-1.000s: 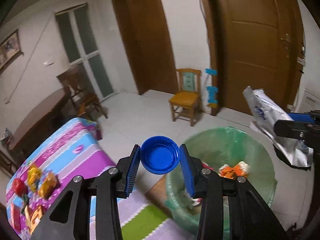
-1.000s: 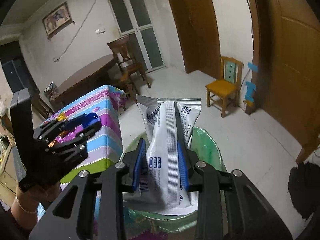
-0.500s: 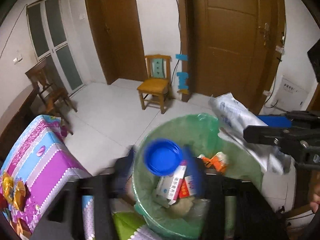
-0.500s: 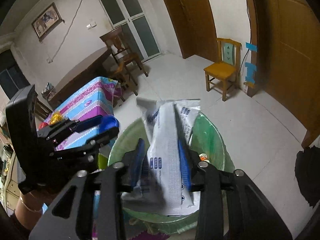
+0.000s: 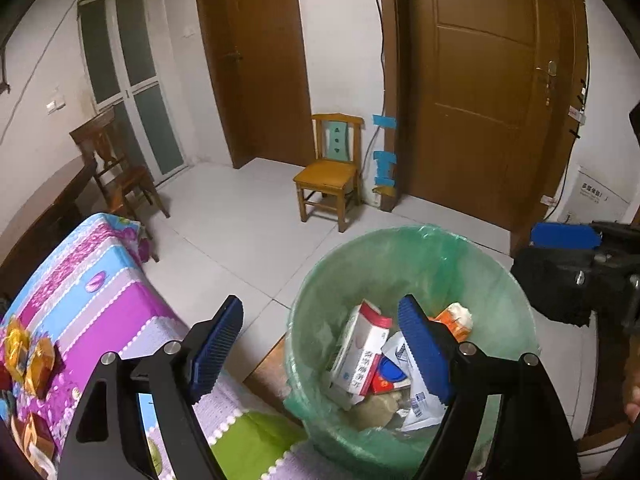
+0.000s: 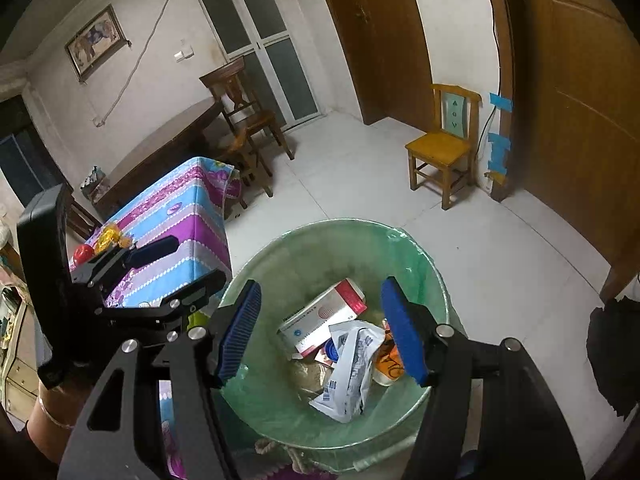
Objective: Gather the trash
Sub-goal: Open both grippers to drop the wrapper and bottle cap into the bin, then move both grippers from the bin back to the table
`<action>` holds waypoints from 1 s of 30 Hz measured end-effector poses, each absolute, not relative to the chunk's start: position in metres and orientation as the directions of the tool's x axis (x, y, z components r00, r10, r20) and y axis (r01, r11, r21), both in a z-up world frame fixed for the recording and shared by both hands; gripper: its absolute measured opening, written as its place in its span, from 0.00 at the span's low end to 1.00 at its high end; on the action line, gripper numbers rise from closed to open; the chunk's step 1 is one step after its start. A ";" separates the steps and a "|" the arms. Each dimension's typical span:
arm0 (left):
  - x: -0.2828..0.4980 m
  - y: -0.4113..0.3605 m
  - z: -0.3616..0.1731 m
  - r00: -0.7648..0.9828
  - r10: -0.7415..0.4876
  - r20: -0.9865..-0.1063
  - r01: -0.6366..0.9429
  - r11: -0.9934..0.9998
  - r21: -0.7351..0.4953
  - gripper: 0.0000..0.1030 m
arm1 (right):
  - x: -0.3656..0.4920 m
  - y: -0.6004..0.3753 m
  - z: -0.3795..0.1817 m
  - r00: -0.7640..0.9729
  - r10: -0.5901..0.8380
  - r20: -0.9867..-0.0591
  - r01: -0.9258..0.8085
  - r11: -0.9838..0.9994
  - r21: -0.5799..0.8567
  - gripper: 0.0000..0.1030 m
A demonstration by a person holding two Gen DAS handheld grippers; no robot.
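One green bin (image 6: 424, 264) holds the trash: one red and white box (image 6: 320, 322), one silver wrapper (image 6: 352, 372), one blue cap (image 6: 331, 350) (mostly hidden) and one orange packet (image 5: 454, 320). Two chairs stand by: one yellow chair (image 6: 442, 148), one dark chair (image 6: 244, 108). Two brown doors (image 5: 480, 92).

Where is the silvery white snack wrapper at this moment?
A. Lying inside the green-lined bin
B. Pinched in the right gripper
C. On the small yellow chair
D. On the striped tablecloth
A: the wrapper lies among the trash in the green-lined bin, and nothing is between the opening jaws of the right gripper.
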State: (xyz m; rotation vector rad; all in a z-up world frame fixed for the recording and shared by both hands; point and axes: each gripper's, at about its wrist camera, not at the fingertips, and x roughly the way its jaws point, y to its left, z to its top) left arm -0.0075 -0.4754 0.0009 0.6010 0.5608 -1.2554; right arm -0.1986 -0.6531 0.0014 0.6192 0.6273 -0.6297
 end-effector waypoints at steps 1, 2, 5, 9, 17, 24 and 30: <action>-0.008 -0.472 0.000 0.229 -0.695 -0.681 0.972 0.204 0.118 0.78 | -0.198 -0.652 0.002 0.644 -0.343 -0.684 0.689 0.648 0.324 0.58; -0.009 -0.468 -0.001 0.245 -0.694 -0.677 0.968 0.214 0.131 0.78 | -0.198 -0.649 0.004 0.648 -0.350 -0.676 0.688 0.650 0.323 0.58; -0.007 -0.451 -0.002 0.302 -0.695 -0.653 0.952 0.258 0.165 0.78 | -0.198 -0.640 0.007 0.660 -0.385 -0.645 0.685 0.662 0.305 0.58; 0.007 -0.423 -0.004 0.382 -0.687 -0.618 0.920 0.344 0.187 0.79 | -0.193 -0.619 0.013 0.669 -0.448 -0.593 0.685 0.682 0.257 0.58; 0.037 -0.345 0.000 0.571 -0.630 -0.527 0.808 0.544 0.224 0.84 | -0.186 -0.561 0.025 0.702 -0.613 -0.363 0.690 0.711 0.134 0.58; 0.061 -0.243 0.010 0.674 -0.571 -0.468 0.712 0.672 0.205 0.88 | -0.159 -0.517 0.019 0.738 -0.632 -0.235 0.661 0.747 0.067 0.66; 0.089 -0.153 0.016 0.735 -0.494 -0.464 0.626 0.758 0.185 0.88 | -0.118 -0.474 0.014 0.802 -0.551 -0.231 0.571 0.821 0.022 0.72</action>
